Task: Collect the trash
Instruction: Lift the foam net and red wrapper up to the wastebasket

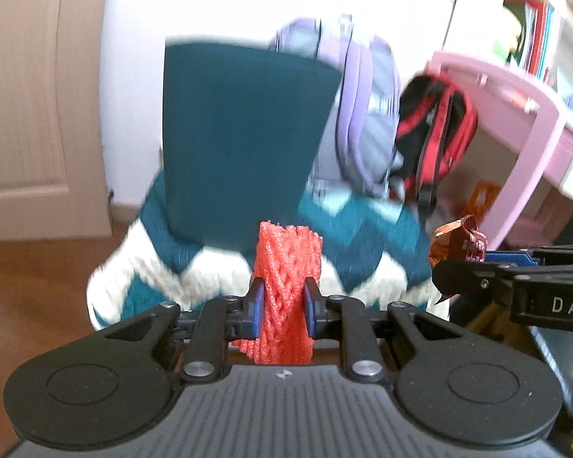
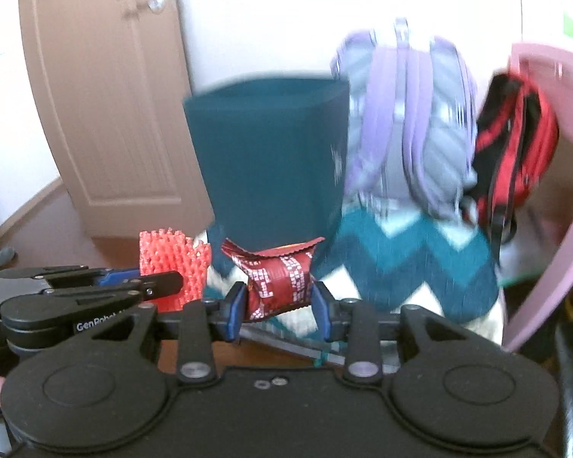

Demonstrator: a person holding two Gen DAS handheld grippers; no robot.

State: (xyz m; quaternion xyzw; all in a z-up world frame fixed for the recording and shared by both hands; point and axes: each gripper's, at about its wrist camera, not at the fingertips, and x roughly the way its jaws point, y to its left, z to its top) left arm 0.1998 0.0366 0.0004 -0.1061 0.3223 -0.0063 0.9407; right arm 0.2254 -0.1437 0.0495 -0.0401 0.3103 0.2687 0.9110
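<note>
My left gripper (image 1: pixel 284 301) is shut on a red foam net sleeve (image 1: pixel 286 267), which stands up between its blue pads. In the right wrist view that sleeve (image 2: pixel 172 267) shows at the left with the left gripper (image 2: pixel 164 282) around it. A crumpled dark red snack wrapper (image 2: pixel 279 274) is pinched in my right gripper (image 2: pixel 279 305). The same wrapper (image 1: pixel 458 240) and right gripper (image 1: pixel 462 267) show at the right of the left wrist view. A teal trash bin (image 1: pixel 240 133) (image 2: pixel 271 160) stands straight ahead on a rug, beyond both grippers.
A teal and white zigzag rug (image 1: pixel 363 240) (image 2: pixel 412 259) lies under the bin. A lilac backpack (image 1: pixel 363 114) (image 2: pixel 412 122) and a red and black backpack (image 1: pixel 435 133) (image 2: pixel 515 141) lean beside a pink desk (image 1: pixel 515 114). A beige door (image 2: pixel 107 114) stands left; wooden floor (image 1: pixel 30 286) below.
</note>
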